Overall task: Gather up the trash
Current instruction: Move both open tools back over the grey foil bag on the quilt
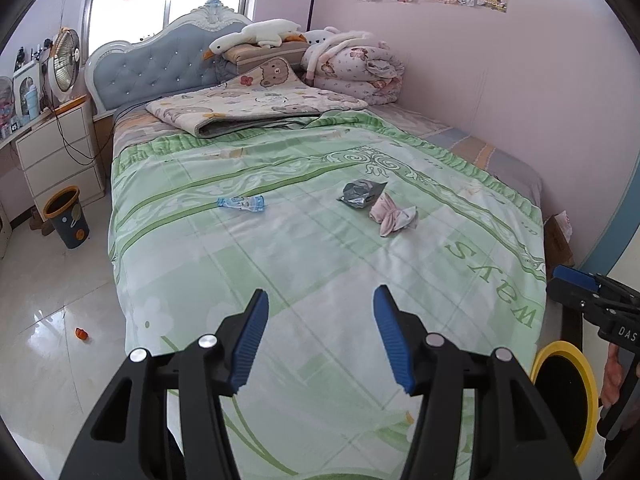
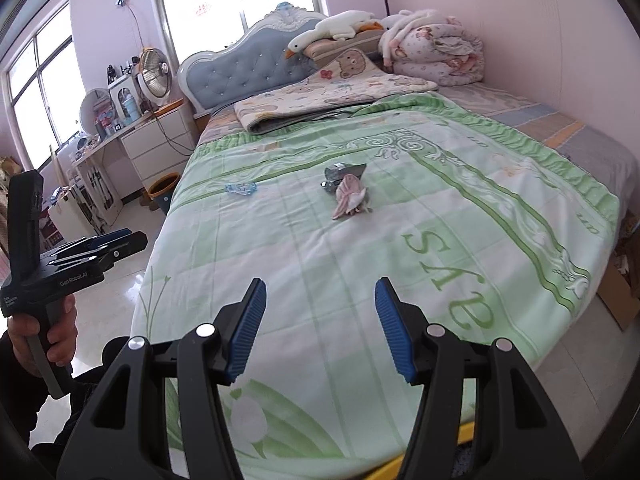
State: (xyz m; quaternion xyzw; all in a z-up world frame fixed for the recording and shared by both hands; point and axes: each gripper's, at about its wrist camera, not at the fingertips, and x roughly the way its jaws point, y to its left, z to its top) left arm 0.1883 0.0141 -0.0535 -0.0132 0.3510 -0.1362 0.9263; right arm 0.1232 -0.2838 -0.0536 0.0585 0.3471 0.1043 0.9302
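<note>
Left gripper and right gripper gape wide, empty, over bed edge; ahead, open sheet, then bottle, foil wrapper, possibly cloth.

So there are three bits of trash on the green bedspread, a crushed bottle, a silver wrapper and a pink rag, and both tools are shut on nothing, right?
Not quite. Both tools are open, not shut: each wrist view shows its blue fingers spread apart. The left tool and right tool hold nothing. The crushed bottle, silver wrapper and pink rag do lie on the green bedspread.

Left gripper, right gripper: jaws apart, empty
</note>
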